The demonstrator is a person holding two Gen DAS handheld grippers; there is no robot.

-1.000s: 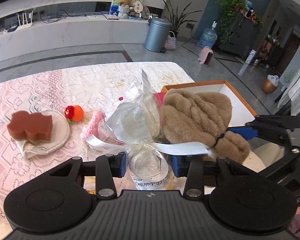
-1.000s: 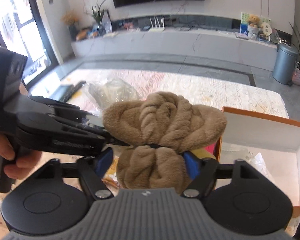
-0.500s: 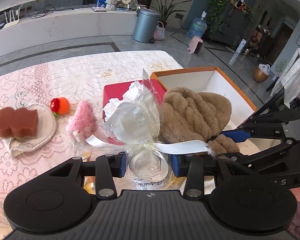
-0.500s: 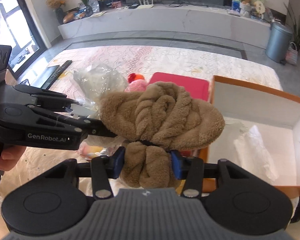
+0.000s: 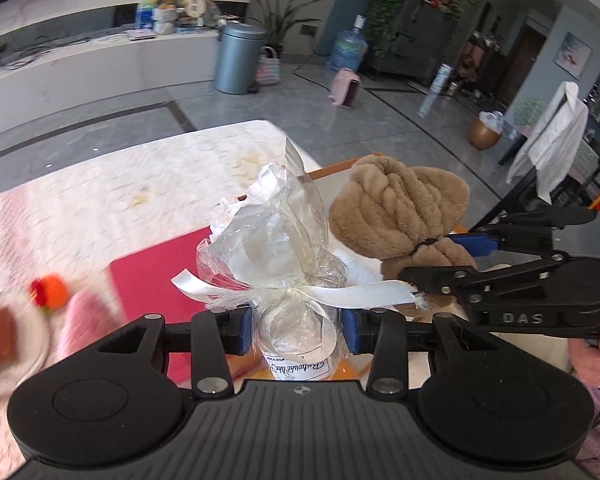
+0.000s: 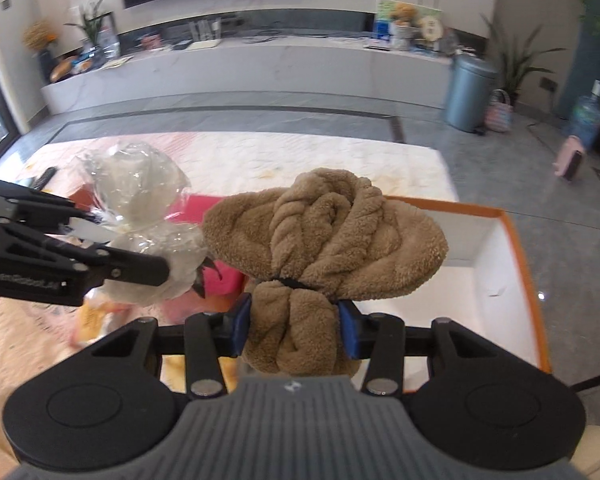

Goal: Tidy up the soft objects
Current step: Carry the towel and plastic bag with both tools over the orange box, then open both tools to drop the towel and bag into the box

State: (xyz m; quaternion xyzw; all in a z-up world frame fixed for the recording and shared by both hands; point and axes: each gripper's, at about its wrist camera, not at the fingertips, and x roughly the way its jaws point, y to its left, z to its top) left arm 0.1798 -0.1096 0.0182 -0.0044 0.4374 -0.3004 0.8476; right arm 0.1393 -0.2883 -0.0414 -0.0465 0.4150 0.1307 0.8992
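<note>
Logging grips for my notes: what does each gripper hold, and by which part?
Left gripper: cellophane-wrapped bundle, gripped below its white ribbon. Right gripper: brown plush towel, gripped by the smaller lobe below its black tie.

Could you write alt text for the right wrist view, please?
The right gripper clamps a tan plush towel bundle above an orange-rimmed white box; at left, the left gripper holds a cellophane-wrapped bundle.
</note>
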